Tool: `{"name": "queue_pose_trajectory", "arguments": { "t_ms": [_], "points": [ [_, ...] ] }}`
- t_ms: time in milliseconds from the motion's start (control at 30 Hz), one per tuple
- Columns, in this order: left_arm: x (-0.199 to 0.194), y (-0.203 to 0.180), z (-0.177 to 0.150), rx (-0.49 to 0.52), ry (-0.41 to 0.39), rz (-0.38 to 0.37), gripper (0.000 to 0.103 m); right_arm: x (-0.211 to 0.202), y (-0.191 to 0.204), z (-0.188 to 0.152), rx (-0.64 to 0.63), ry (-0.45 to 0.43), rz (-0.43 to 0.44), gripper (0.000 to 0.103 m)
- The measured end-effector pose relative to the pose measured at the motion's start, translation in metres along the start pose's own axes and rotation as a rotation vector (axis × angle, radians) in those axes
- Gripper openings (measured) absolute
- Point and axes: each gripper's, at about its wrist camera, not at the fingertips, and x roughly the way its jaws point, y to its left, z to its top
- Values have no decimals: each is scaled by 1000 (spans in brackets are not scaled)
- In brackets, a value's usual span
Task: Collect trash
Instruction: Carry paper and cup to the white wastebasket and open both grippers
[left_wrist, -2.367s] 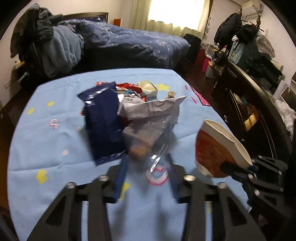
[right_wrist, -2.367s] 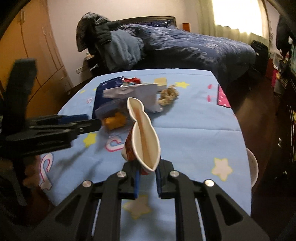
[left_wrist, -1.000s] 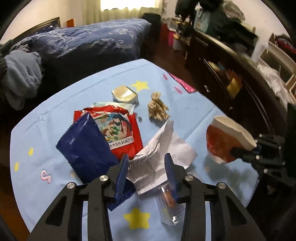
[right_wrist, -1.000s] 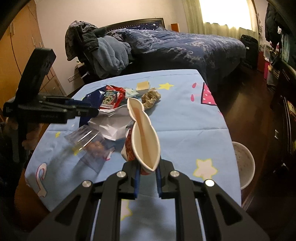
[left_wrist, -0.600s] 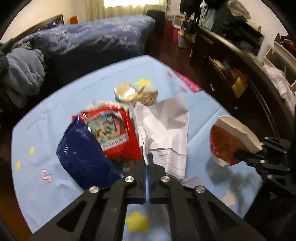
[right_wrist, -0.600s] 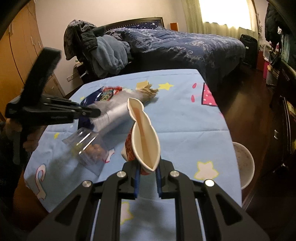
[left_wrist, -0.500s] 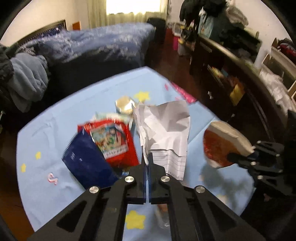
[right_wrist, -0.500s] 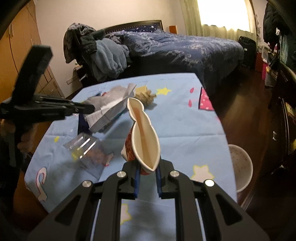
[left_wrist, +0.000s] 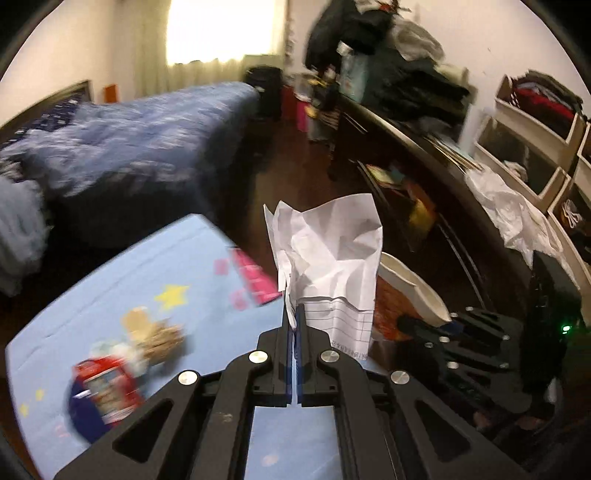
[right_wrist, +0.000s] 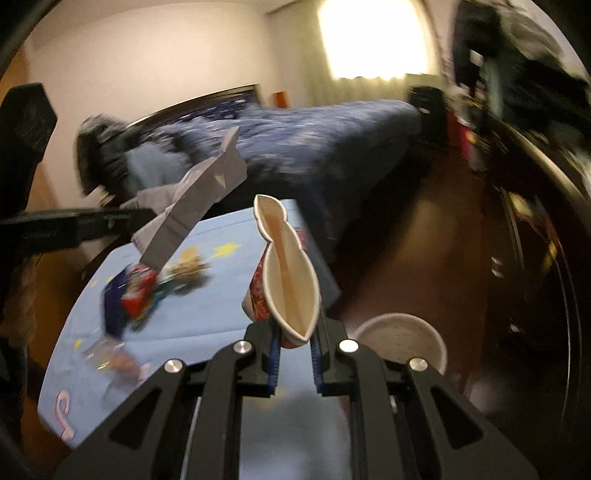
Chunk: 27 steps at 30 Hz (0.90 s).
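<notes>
Left gripper (left_wrist: 294, 321) fingers pinched together on crumpled paper (left_wrist: 328, 254), held up clear of the bench (left_wrist: 110, 295). Right gripper (right_wrist: 294, 343) fingers clamped on squashed paper cup (right_wrist: 288, 273). Wrappers (right_wrist: 136, 291) on bench blurred, hard to make out. White bin (right_wrist: 400, 341) on floor, partly hidden behind right fingers.

Crumpled white paper (left_wrist: 328, 258) held aloft, squashed red paper cup (right_wrist: 290, 284) pinched upright
</notes>
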Motion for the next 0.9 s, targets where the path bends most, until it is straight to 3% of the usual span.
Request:
{"name": "queue_pose_trajectory", "arguments": {
  "t_ms": [133,300,700,767,900],
  "points": [
    [67,-30,17,4,81,-16,1,36,-65,-14,129,57,-85,15],
    [158,-46,25,-27,230,-10,1,90,-123,-41,233,147,-121,15],
    [315,-71,24,-59,532,96,2,211,-197,-105,376,323,-128,15],
    [329,-70,21,-74,593,105,2,221,-204,-113,389,341,-136,15],
    [348,-79,23,-31,635,158,3,234,-209,-123,398,366,-127,16]
  ]
}}
